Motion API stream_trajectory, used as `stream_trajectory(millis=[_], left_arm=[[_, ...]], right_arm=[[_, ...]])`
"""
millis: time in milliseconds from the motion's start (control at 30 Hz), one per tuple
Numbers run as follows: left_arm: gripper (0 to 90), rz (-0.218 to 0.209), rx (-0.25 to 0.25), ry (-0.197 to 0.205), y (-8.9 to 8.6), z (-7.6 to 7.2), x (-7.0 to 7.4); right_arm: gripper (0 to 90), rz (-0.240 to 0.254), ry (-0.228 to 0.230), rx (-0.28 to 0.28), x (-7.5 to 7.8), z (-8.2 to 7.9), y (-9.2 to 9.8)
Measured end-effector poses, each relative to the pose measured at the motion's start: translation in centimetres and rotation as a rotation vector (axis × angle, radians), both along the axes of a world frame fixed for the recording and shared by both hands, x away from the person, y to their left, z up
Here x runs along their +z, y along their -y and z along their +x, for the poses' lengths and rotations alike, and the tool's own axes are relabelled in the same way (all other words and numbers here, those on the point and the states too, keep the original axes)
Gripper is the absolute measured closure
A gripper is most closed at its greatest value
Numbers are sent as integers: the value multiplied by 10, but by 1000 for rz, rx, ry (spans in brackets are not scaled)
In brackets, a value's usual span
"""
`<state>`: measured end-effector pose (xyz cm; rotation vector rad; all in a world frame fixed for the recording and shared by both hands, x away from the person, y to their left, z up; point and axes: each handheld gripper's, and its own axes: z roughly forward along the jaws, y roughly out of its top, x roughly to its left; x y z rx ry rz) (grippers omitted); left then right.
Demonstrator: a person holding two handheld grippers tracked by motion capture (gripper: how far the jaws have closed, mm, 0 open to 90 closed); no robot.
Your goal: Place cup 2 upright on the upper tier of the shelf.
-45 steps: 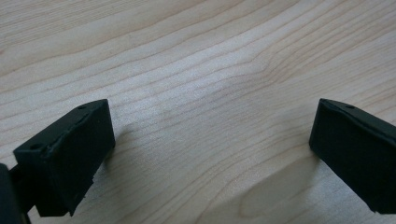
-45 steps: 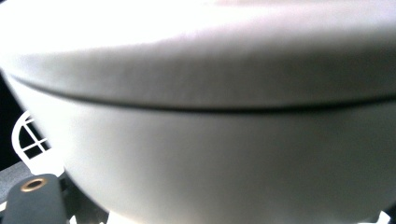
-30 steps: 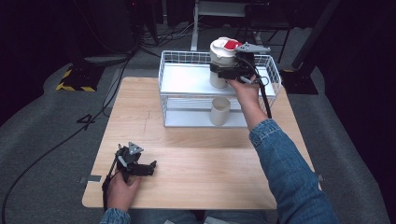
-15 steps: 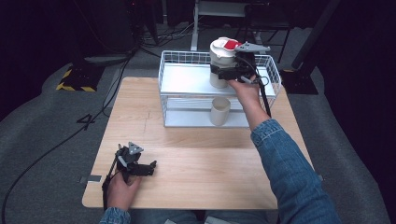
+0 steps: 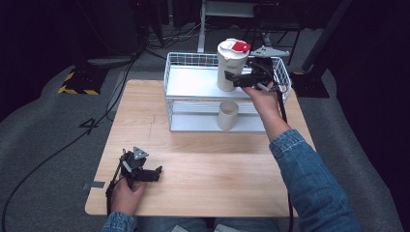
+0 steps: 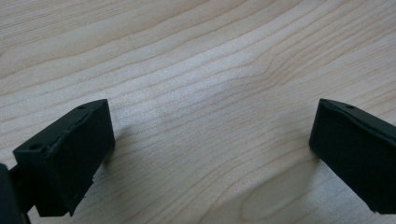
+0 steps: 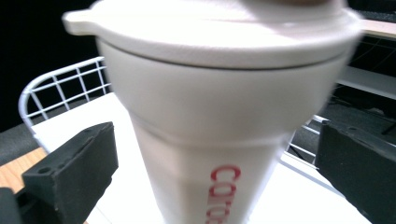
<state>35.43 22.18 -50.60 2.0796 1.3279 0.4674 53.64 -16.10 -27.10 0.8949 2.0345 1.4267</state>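
The right hand-held gripper [image 5: 231, 77] has backed off, jaws just opened; the tumbler [image 5: 230, 64] stands upright, lid uppermost, released.

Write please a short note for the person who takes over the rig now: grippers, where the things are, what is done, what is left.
Right gripper: its jaws have just been opening and now stand wide, one on each side of the white tumbler without touching it.
Left gripper: open, holding nothing, low over the table near its front left corner.
Tumbler: upright on the top shelf of the wire rack, lid with red tab on.
Small cup: upright on the lower shelf, under the tumbler.
Done: the tumbler appears placed and released.
Left: probably only to draw the right gripper back clear of the rack.
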Motion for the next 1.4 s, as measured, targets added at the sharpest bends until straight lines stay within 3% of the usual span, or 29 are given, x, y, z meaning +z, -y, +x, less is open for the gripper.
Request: stream_trajectory(millis=[700,867,1000,1300,1400], left_arm=[[6,0,2,0,0,-1,0],[6,2,1,2,0,-1,0],[6,2,0,2,0,-1,0],[6,1,-1,0,1,1,0],[5,-1,2,-1,1,2,0]], right_arm=[[0,32,-1,120,8,-70,43],[0,43,7,121,6,-84,59],[0,79,-1,116,3,-92,72],[11,49,-40,87,-9,-106,99],[10,76,-45,96,-15,-111,109]])
